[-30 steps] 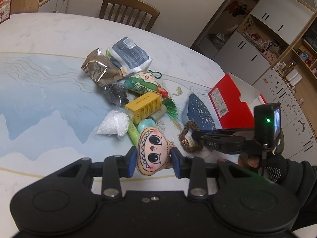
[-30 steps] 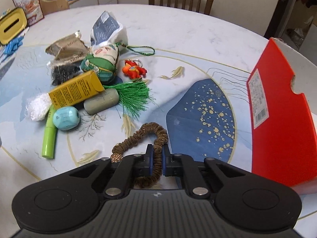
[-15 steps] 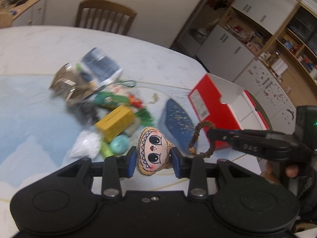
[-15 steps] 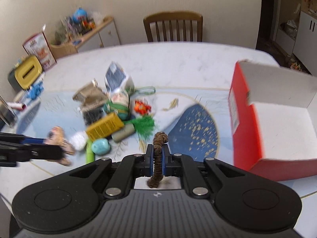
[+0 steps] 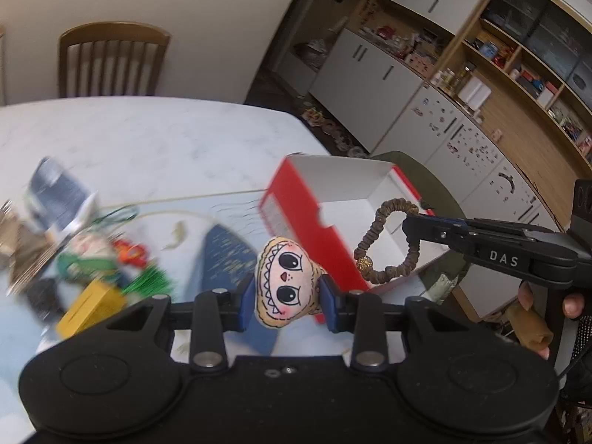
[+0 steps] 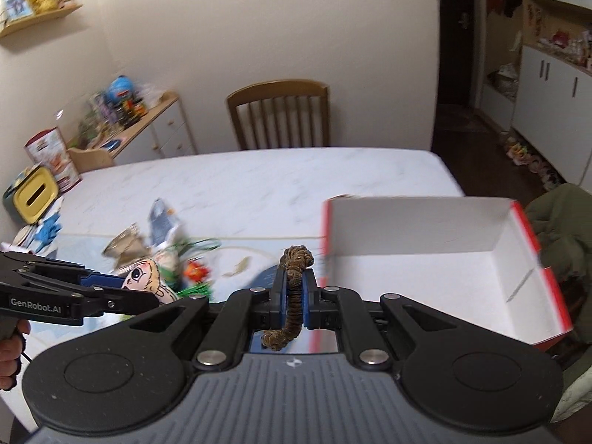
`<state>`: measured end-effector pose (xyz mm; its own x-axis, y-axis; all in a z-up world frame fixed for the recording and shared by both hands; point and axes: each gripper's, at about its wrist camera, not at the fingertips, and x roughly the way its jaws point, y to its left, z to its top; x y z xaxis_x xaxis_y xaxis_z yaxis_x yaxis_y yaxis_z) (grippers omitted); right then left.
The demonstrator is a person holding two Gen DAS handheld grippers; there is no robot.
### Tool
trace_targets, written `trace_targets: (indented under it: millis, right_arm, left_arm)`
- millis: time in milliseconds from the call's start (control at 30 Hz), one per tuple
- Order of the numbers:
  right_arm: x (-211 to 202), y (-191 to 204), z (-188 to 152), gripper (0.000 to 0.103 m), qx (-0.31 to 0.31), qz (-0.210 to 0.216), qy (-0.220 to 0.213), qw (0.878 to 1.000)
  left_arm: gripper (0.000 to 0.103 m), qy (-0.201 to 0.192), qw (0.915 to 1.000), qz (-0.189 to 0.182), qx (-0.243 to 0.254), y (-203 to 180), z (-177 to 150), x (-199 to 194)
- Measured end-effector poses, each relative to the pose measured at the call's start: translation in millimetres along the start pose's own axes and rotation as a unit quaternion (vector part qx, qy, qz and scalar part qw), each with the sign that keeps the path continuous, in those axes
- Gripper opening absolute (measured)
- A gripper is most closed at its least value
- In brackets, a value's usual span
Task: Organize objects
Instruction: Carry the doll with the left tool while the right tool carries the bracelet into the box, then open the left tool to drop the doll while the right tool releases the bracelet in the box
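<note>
Both grippers were raised off the table toward the empty box point(image 6: 425, 259), the left gripper point(image 5: 285, 296) clamped on the doll point(image 5: 283, 281), the right gripper point(image 6: 294, 292) pinching the scrunchie point(image 5: 388, 240), presumably for dropping in

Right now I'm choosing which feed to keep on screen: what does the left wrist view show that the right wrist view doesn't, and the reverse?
Only the left wrist view shows the brown scrunchie as a full loop with its gold bead, the doll charm face-on in the left gripper, and the yellow box.

Only the right wrist view shows the red box's bare white interior, plus the yellow tissue holder.

Both show both loaded grippers, the right gripper included, the red box, the pile and the wooden chair.
</note>
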<state>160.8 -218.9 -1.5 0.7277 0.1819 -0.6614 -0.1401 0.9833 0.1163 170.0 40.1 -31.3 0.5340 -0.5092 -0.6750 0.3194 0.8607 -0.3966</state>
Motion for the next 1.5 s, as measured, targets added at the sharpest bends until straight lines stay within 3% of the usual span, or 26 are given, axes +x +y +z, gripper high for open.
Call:
trace_targets:
  millis: [433,767,1167,1500]
  right_arm:
    - [17,-100,5,0.007,0.018,-0.031,0.017,0.999]
    - [54,-163,1,0.007,0.022,-0.052,0.051,0.997]
    - [99,-196,-18,0.007,0.009,-0.043,0.116,0.992]
    - [117,-203,-30,0.007,-0.023,-0.054,0.154,0.986]
  left_arm:
    - [0.034,0.039,0.9990,-0.007,0.020,-73,46,92]
    - [0.035,0.085,0.9955,0.023,0.034,-113,70,183]
    - [0.035,0.135,0.9885,0.064,0.021,-122,76,274]
    - [0.035,0.186,0.9790,0.077,0.031,-123,76,322]
